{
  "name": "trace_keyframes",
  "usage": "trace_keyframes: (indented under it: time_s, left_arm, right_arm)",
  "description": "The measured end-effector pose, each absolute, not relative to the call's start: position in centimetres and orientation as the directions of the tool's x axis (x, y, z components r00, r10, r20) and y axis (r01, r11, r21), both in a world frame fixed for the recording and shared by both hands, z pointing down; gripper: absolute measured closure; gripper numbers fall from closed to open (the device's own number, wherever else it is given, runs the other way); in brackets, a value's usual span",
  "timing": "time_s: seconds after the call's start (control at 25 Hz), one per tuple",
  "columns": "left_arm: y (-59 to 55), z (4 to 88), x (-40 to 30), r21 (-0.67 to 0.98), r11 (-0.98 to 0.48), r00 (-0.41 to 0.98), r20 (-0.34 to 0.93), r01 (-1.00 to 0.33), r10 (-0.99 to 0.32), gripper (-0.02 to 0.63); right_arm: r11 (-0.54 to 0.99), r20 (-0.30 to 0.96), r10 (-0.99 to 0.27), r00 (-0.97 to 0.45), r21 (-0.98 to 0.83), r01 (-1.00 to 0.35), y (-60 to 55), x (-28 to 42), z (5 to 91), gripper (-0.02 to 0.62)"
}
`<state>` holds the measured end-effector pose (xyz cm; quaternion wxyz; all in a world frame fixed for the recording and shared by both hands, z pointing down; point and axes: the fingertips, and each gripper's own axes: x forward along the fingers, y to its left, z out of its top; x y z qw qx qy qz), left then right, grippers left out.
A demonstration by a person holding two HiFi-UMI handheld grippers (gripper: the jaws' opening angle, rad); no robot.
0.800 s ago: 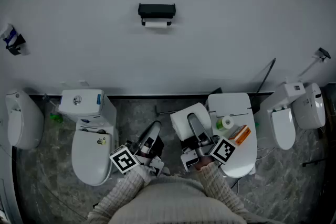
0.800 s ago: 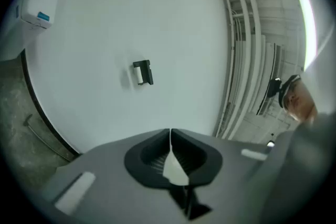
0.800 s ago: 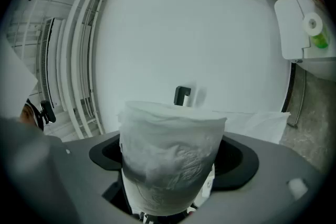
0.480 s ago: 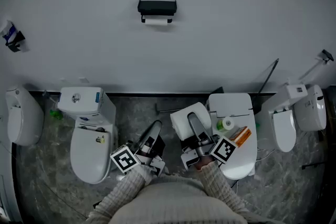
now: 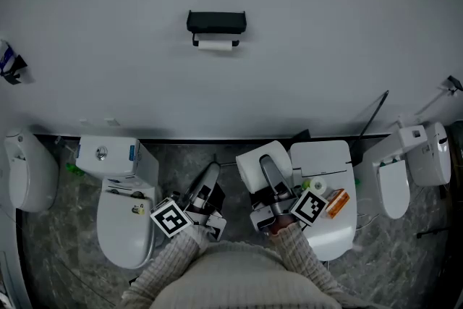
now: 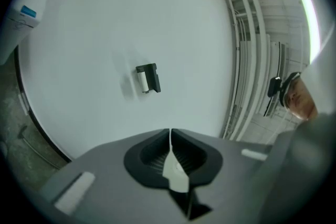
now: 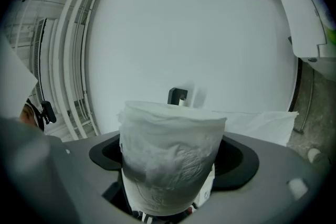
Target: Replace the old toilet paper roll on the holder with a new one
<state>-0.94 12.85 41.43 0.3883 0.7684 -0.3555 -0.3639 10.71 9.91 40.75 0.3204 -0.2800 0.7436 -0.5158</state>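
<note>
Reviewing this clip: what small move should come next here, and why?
Probably move closer to the wall holder: it carries the old roll and sits far from both grippers. The right gripper grips the new roll; the left gripper is shut, and could then reach for the old one.

- I see a grey marbled floor (image 5: 58, 257) along the foot of the wall.
- Several toilets stand on it in a row, among them a left toilet (image 5: 123, 221) and a right toilet (image 5: 329, 228).
- On the right toilet's flat white top lie an orange box (image 5: 336, 202) and a small roll (image 5: 316, 187), just beside each other.
- A green thing (image 5: 72, 168) sits on the floor by the left toilet; I can't tell what it is.
- The wall holder (image 5: 216, 20) carries a thin old roll (image 5: 215, 45).
</note>
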Motion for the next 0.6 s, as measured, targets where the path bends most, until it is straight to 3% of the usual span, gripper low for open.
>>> trace_keyframes:
  time_s: [0.6]
  left_arm:
    - [-2.4, 38.2, -5.9, 0.820, -0.525, 0.544, -0.339, -0.228, -0.767, 0.611]
  right_arm:
    - [0.334, -0.209, -0.795, -0.569, -0.934, -0.124, -5.1, 6.8, 38.5, 0.123]
